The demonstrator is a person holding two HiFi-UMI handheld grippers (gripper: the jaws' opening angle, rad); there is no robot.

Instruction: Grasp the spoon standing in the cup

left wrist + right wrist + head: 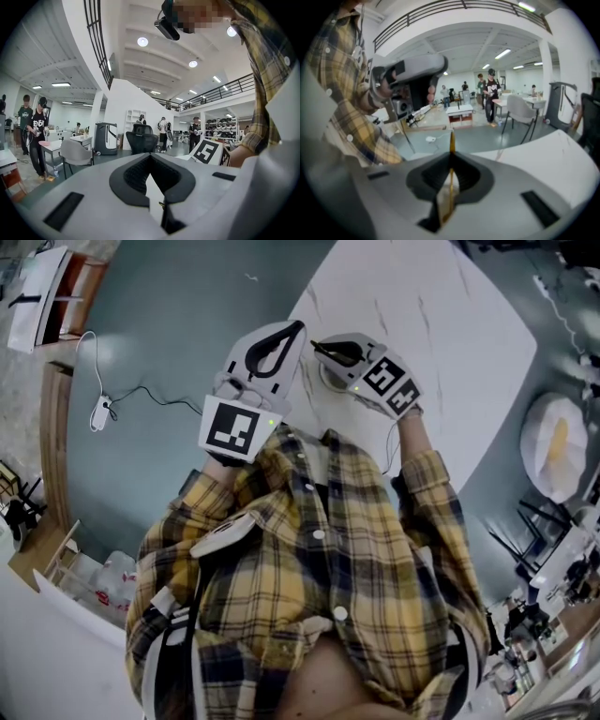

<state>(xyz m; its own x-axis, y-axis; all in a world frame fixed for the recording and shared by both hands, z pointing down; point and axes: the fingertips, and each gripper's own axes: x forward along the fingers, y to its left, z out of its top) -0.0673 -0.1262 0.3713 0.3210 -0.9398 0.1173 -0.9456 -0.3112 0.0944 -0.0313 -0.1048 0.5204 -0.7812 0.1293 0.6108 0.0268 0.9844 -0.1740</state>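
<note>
Clenched jaws first: our right gripper (pixel 451 157) pinches the spoon (pixel 451 139) by its thin golden handle. The handle stands upright between the pads, its tip poking out at twelve o'clock in the right gripper view. Just below the grip we see a pale shape, too blurred to name. From the head view, the cup (pixel 327 382) shows only as a round pale edge under that gripper. It stands on the white table (pixel 422 352), near the tabletop's eight o'clock edge. Our left gripper (pixel 150 155) has its jaws closed tip to tip with nothing between them, and it hovers just beside the right one, at its nine o'clock. Farther off, at one o'clock in the right gripper view, people (pixel 491 93) stand by a desk (pixel 520 101) with chairs.
</note>
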